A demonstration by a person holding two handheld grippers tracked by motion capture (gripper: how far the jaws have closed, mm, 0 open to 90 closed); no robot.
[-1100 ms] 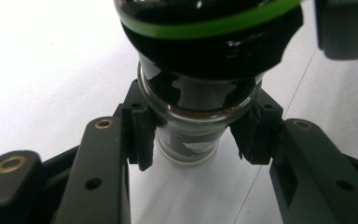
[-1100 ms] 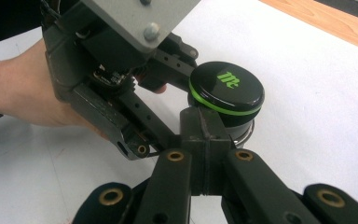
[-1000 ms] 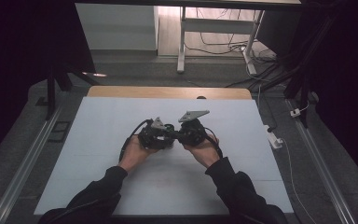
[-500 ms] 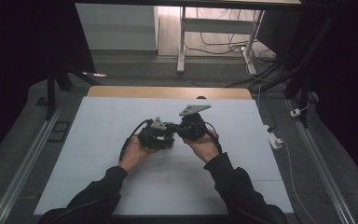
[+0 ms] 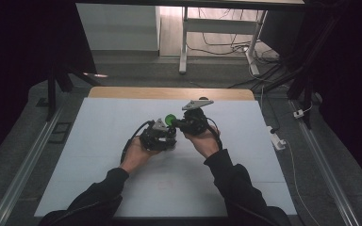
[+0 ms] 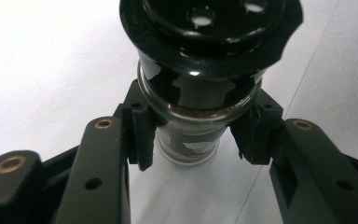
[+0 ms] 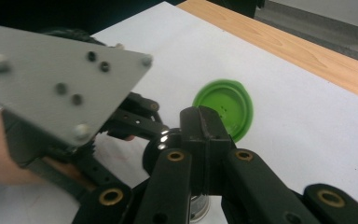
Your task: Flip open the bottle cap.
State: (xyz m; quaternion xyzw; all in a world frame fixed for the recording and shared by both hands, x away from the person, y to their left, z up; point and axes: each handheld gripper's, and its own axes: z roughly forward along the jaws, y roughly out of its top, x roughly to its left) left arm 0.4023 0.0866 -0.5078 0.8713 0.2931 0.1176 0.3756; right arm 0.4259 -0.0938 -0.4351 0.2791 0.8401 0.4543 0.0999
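Observation:
My left gripper [image 6: 196, 128] is shut on the neck of a small glass spice jar [image 6: 191, 105]. The jar has a black shaker top [image 6: 209, 23] with holes and brown powder inside. In the high view the left gripper [image 5: 162, 136] sits mid-table. Just to its right, the right gripper [image 5: 178, 123] holds a round green lid [image 5: 170, 119] slightly above and behind the jar. In the right gripper view my jaws [image 7: 205, 128] are pinched on the near edge of the green lid [image 7: 226, 105]. Below them the jar's black top [image 7: 161, 147] is partly hidden.
A white mat [image 5: 99, 141] covers the table, with a wooden strip [image 5: 169, 92] along its far edge. The left gripper's grey plate [image 7: 60, 74] is close to my right jaws. A power strip [image 5: 278, 140] and cables lie on the floor to the right.
The right gripper has lifted up and away from the left gripper. The green lid, unseen before, now shows in its jaws, off the jar. The left gripper stayed nearly still.

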